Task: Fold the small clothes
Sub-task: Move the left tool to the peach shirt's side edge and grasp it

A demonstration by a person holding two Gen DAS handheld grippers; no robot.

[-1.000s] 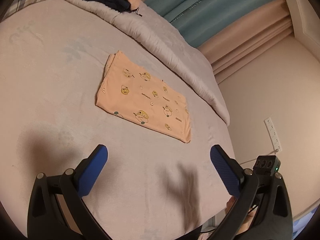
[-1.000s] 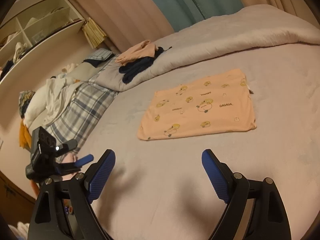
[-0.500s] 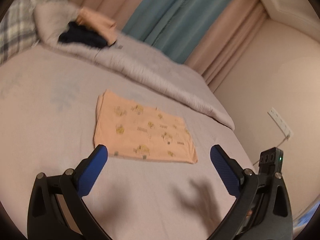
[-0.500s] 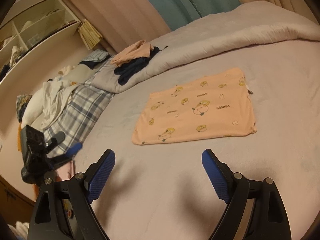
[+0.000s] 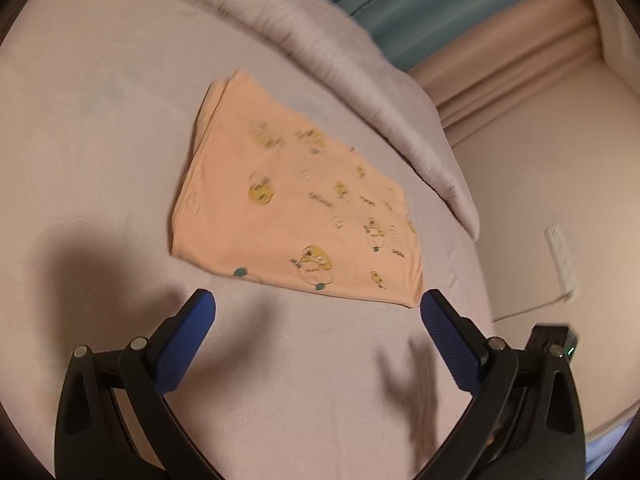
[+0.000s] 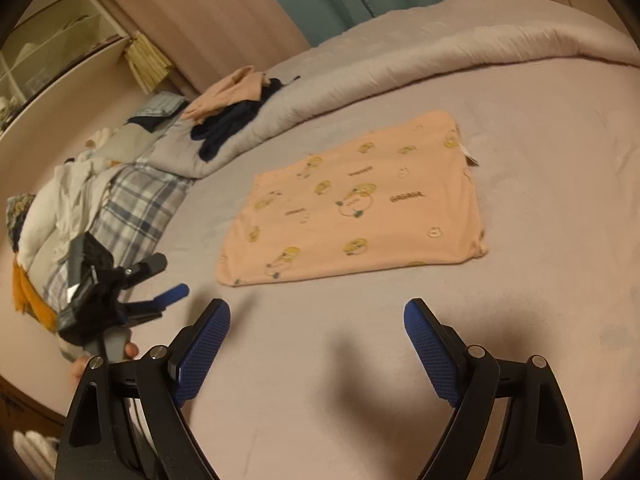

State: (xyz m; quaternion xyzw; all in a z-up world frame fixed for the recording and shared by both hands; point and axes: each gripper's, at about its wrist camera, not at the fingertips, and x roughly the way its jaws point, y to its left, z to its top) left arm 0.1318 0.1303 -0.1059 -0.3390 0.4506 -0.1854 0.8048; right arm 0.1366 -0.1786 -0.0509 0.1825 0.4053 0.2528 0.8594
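The peach printed garment (image 5: 296, 216) was found spread flat on the bed sheet (image 5: 100, 128), already doubled into a rough rectangle with stacked layers visible along its far-left edge, which suggested that a fold had been made and that a further one was probably intended. It lay just ahead of the left gripper (image 5: 318, 306), whose blue pads were held wide apart with nothing between them; the garment's near corner was seen just beside the right-hand pad, though contact could not be confirmed through the blur. The spread jaws were judged to be kept ready for pinching an edge. Seen from the right gripper (image 6: 317, 314), the garment (image 6: 352, 208) was placed ahead, clearly apart from the fingertips; those jaws were likewise released and empty. The two tools were apparently positioned at opposite near corners so that one edge could be lifted evenly. A pile of other clothes (image 6: 232, 108) had been left on the rolled duvet (image 6: 400, 68), well beyond the garment, presumably awaiting their turn.
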